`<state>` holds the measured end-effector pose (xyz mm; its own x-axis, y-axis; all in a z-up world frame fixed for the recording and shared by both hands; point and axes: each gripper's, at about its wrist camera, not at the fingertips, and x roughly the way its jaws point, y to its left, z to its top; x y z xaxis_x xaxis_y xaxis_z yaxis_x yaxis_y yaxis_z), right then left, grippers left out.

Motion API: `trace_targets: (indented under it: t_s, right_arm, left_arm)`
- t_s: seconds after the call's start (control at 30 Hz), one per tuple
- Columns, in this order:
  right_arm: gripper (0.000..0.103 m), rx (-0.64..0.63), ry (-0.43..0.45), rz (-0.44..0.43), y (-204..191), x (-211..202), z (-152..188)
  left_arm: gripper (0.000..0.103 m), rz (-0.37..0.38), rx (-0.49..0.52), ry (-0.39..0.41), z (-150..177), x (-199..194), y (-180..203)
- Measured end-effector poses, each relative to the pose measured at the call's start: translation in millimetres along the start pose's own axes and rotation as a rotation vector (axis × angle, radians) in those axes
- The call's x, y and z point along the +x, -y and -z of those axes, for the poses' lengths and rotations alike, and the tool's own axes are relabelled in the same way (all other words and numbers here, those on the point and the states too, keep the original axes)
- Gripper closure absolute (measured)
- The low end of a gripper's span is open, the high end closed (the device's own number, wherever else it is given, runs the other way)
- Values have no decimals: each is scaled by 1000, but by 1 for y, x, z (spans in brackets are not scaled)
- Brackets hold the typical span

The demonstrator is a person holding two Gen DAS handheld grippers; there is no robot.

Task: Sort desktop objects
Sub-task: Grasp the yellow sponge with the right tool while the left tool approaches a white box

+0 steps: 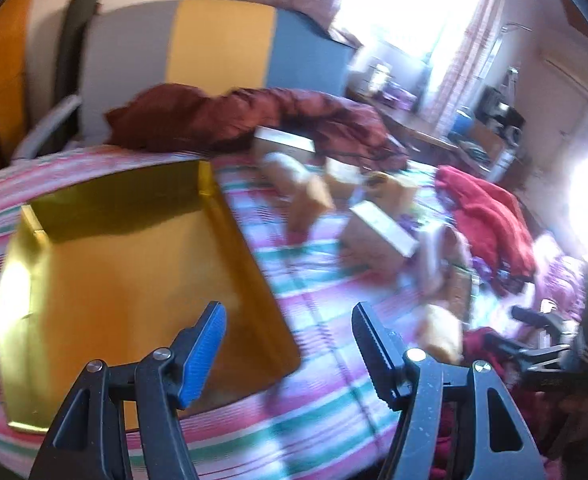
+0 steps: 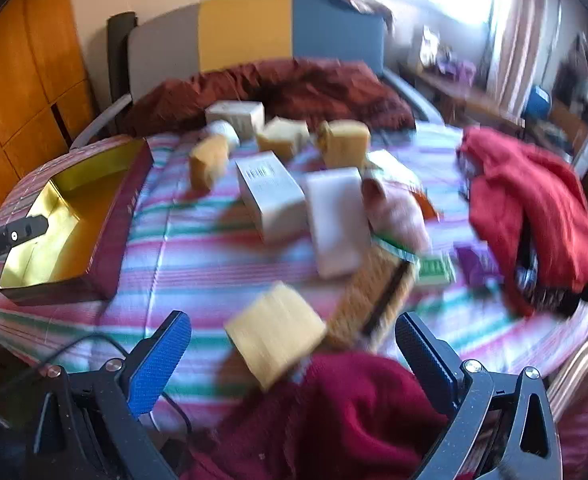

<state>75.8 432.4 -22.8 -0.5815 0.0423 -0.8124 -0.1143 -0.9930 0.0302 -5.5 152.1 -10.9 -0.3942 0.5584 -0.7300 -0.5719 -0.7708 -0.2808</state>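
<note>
Right wrist view: the right gripper point(image 2: 294, 360) has its jaws spread wide and empty, and a yellow block point(image 2: 276, 332) lies between and just ahead of them on the striped bedspread point(image 2: 198, 248), one corner turned toward the camera; blur hides its long axis. This hand is clearly the nearer one. The left gripper point(image 1: 290, 344), jaws apart and empty, hangs over the near edge of the gold-lined box point(image 1: 114, 280), which sits far left of the right jaws.

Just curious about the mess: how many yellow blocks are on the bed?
4 yellow blocks: one by the right gripper, three farther back among white boxes. Cloth may hide more.
</note>
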Motion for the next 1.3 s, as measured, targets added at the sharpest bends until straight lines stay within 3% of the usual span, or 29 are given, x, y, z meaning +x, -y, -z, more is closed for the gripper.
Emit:
trace_targets:
  t_s: [0.13, 0.33, 0.57, 0.63, 0.67, 0.8, 1.0, 1.17, 1.3]
  right_arm:
    - [1, 31, -47, -76, 1, 8, 7]
    - [1, -73, -69, -64, -20, 28, 2]
    - [1, -244, -143, 6, -33, 63, -7]
    - [16, -272, -179, 22, -34, 73, -6]
    - [37, -276, -192, 16, -33, 76, -5]
    - [42, -241, -177, -34, -26, 74, -5]
    - [43, -131, -87, -124, -12, 68, -9]
    - [42, -127, -27, -155, -15, 62, -16]
    - [42, -146, -11, -151, -18, 62, -20]
  left_arm:
    - [36, 65, 29, -50, -9, 15, 18]
    - [36, 162, 28, -146, -18, 37, 32]
    - [36, 185, 50, -204, -34, 59, 47]
    - [36, 198, 52, -220, -38, 68, 52]
    - [36, 210, 46, -234, -41, 73, 54]
    - [36, 223, -9, -286, -52, 102, 61]
    - [36, 184, -126, -339, -76, 145, 74]
    - [36, 117, -221, -376, -91, 182, 83]
    - [35, 12, -258, -388, -98, 203, 91]
